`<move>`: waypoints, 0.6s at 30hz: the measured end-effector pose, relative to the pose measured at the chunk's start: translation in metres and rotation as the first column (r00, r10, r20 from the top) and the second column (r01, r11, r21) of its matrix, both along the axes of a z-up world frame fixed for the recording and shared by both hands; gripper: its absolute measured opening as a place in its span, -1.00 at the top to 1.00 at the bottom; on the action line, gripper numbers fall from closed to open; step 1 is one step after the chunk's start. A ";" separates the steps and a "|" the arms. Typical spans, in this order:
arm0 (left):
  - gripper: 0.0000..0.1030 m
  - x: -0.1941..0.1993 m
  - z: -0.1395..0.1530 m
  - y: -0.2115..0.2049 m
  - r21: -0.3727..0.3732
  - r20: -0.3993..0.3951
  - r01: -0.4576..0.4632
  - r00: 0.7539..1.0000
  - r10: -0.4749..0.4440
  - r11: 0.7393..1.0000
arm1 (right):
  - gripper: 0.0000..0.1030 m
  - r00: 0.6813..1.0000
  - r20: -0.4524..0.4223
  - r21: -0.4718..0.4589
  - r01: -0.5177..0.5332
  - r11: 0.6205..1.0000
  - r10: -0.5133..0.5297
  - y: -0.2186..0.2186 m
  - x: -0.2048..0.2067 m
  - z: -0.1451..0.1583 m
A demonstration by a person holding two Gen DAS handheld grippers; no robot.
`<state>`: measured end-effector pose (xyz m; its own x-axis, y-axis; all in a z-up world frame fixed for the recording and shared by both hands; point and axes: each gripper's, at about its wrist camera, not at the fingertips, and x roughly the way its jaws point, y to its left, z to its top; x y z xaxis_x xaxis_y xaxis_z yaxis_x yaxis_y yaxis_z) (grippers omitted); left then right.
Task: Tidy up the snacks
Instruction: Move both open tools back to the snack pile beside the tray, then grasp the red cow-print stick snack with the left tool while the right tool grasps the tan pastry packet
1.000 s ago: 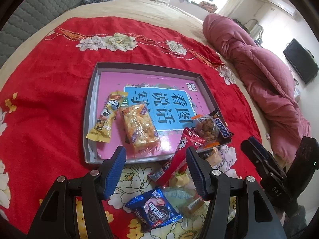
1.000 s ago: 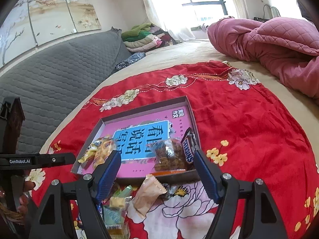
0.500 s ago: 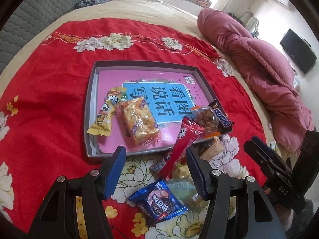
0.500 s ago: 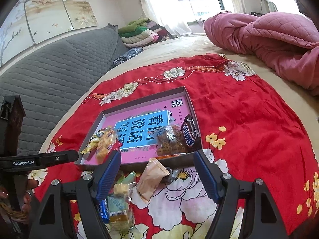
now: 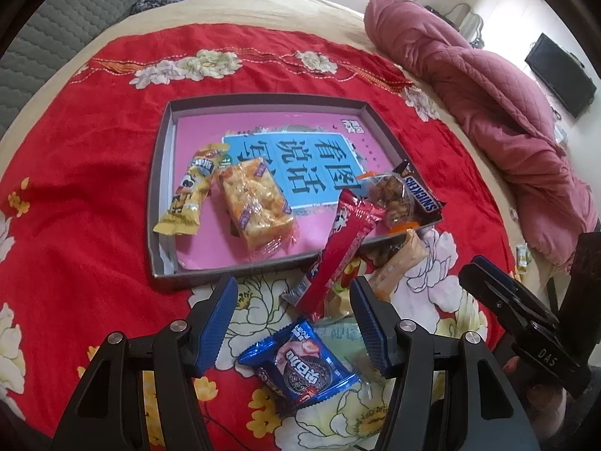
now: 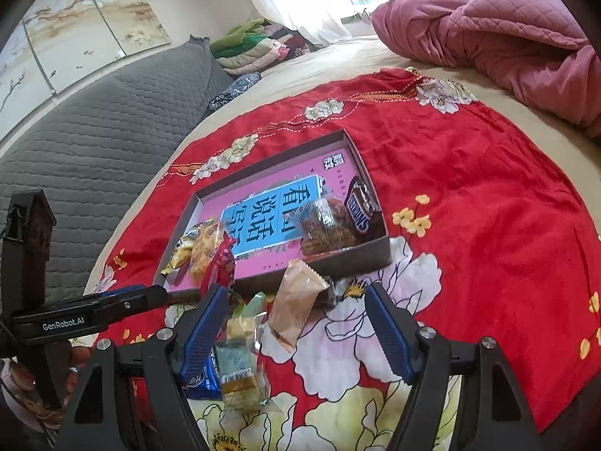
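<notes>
A shallow grey tray (image 5: 162,173) (image 6: 370,253) with a pink printed floor lies on a red flowered cloth. Inside it are a yellow packet (image 5: 189,195), a clear-wrapped rice cake (image 5: 255,203), a bag of brown snacks (image 5: 392,197) (image 6: 325,225) and a Snickers bar (image 5: 422,195) (image 6: 358,208). A red stick packet (image 5: 340,251) leans over the tray's near rim. In front of the tray lie a blue cookie packet (image 5: 300,370), a tan packet (image 6: 296,302) and pale green packets (image 6: 240,357). My left gripper (image 5: 293,321) is open above the blue packet. My right gripper (image 6: 296,329) is open above the tan packet.
A crumpled pink quilt (image 5: 484,75) (image 6: 499,34) lies at the right of the bed. A grey padded headboard (image 6: 94,139) runs along the left, with folded clothes (image 6: 255,47) behind it. A black screen (image 5: 561,75) hangs on the far wall.
Both views have shifted slightly, so the snack pile in front of the tray sits more fully in view. The red stick packet now lies higher over the tray's rim. Both grippers stay equally wide.
</notes>
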<state>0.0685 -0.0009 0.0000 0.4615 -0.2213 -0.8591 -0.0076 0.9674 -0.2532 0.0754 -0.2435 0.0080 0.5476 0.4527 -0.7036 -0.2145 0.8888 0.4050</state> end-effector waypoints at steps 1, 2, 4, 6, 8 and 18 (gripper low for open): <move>-0.24 0.000 -0.001 0.000 -0.001 -0.002 0.002 1.000 -0.002 1.000 | -0.45 1.000 -0.007 0.002 -0.004 1.000 0.004 0.001 0.000 -0.001; -0.24 0.000 -0.002 -0.001 0.001 -0.006 0.003 1.000 -0.003 1.000 | -0.45 1.000 -0.016 0.001 -0.009 1.000 0.009 0.003 -0.001 -0.002; -0.24 0.000 -0.004 -0.002 -0.002 -0.012 0.006 1.000 -0.006 1.000 | -0.45 1.000 -0.025 0.004 -0.014 1.000 0.014 0.005 -0.001 -0.004; -0.24 0.000 -0.007 -0.003 -0.009 -0.019 0.009 1.000 -0.009 1.000 | -0.45 0.999 -0.032 0.003 -0.022 1.000 0.022 0.008 -0.001 -0.005; -0.24 0.000 -0.010 -0.003 -0.013 -0.025 0.011 1.000 -0.011 1.000 | -0.45 0.999 -0.040 0.000 -0.031 1.000 0.031 0.011 -0.001 -0.007; -0.24 0.001 -0.025 -0.002 -0.049 -0.056 0.014 0.998 -0.016 0.999 | -0.45 0.991 -0.129 0.029 -0.037 0.999 0.041 0.021 0.009 -0.030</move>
<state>0.0692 -0.0033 -0.0250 0.4087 -0.2701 -0.8718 -0.0088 0.9540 -0.2997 0.0844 -0.2230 -0.0221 0.4339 0.4917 -0.7550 -0.1928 0.8692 0.4553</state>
